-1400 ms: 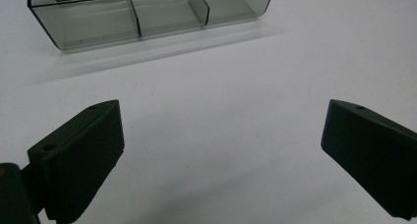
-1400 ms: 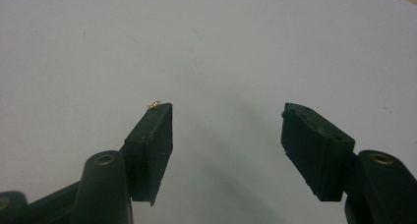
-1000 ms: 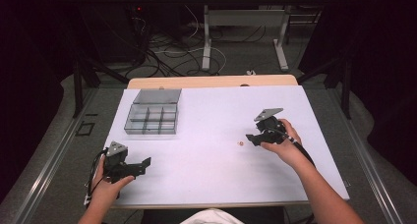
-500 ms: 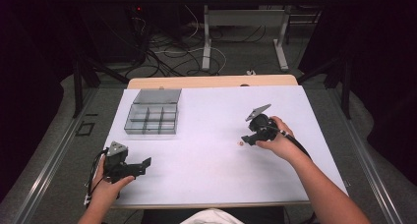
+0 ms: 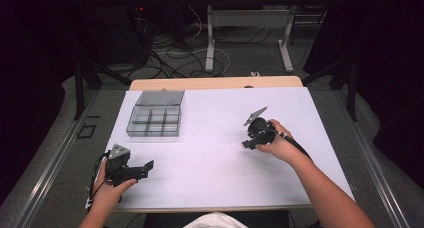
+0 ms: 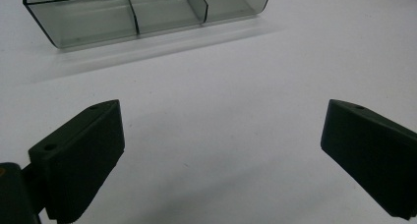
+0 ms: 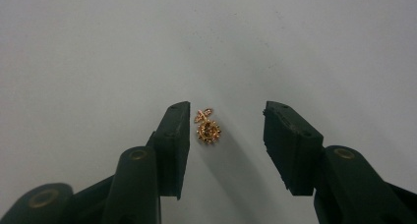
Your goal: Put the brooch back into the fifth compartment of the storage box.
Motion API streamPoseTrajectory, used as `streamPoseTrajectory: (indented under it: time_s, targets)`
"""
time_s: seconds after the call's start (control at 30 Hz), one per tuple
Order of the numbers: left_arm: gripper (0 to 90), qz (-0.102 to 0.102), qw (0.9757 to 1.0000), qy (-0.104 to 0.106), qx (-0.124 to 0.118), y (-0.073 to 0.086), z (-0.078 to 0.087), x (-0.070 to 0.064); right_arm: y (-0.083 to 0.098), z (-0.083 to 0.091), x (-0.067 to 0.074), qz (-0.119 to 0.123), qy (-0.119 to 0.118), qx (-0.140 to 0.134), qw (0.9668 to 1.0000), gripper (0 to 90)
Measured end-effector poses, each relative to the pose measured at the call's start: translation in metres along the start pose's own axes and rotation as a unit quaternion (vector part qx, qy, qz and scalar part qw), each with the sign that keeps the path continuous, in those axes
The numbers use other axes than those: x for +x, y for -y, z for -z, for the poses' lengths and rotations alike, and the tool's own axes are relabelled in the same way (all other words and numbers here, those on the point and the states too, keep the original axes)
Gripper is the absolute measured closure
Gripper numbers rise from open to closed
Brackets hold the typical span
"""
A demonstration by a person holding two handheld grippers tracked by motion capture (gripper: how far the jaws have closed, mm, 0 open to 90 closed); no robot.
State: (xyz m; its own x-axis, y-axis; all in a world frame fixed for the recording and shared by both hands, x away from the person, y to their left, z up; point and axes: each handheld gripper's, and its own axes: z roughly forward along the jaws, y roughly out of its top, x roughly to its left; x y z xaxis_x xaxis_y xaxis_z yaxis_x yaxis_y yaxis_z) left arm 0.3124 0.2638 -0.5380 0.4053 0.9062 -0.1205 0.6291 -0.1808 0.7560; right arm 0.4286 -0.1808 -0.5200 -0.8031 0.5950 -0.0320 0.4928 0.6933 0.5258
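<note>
Pendant-picking is the step in hand as I read it: a small gold pendant point(image 7: 208, 130) lies flat on the white desk point(image 5: 210, 183), well apart from everything else, and my right gripper point(image 7: 226, 130) sits low over it with the piece between its jaws. Those jaws have just been closing but are not on it yet; the left pad almost touches the rim while the right pad stands off with a clear gap. Nearest me, my left gripper point(image 5: 142, 168) rests at the near left of the desk, spread wide and holding nothing. To do this well, I would shift the right gripper a touch so the pendant sits midway, keep the pads point(image 7: 175, 135) brushing the desk so they catch such a thin thing, and close slowly, because an off-centre squeeze would likely push it sideways or flip it out. I would pinch across the round body, not the tiny loop at its top. Farther off, at the back left, the clear compartment box point(image 5: 153, 121) stands open, probably where it goes.
</note>
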Motion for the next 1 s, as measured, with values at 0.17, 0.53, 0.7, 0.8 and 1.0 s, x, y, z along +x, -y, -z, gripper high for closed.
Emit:
streamPoseTrajectory:
  time_s: [0.17,0.53,0.7,0.8,1.0]
  targets:
    - [2.7,0.001,1.0000,0.000,-0.001,0.000,0.000,0.000,-0.001,-0.006,-0.001,0.010,0.002,0.007,0.9999,55.2]
    - [2.7,0.000,1.0000,0.000,-0.001,0.000,0.000,0.000,-0.003,-0.015,0.003,0.016,-0.006,0.022,0.9996,62.8]
    - [2.7,0.000,1.0000,0.001,0.005,0.000,0.001,0.001,-0.003,-0.017,0.003,0.016,-0.006,0.036,0.9992,66.5]
    - [2.7,0.000,1.0000,0.001,0.005,0.000,0.000,0.001,-0.003,-0.019,0.003,0.016,-0.007,0.038,0.9991,67.6]
    - [2.7,0.000,1.0000,0.000,0.000,0.000,0.000,0.000,-0.004,-0.019,0.001,0.005,-0.020,0.043,0.9989,71.5]
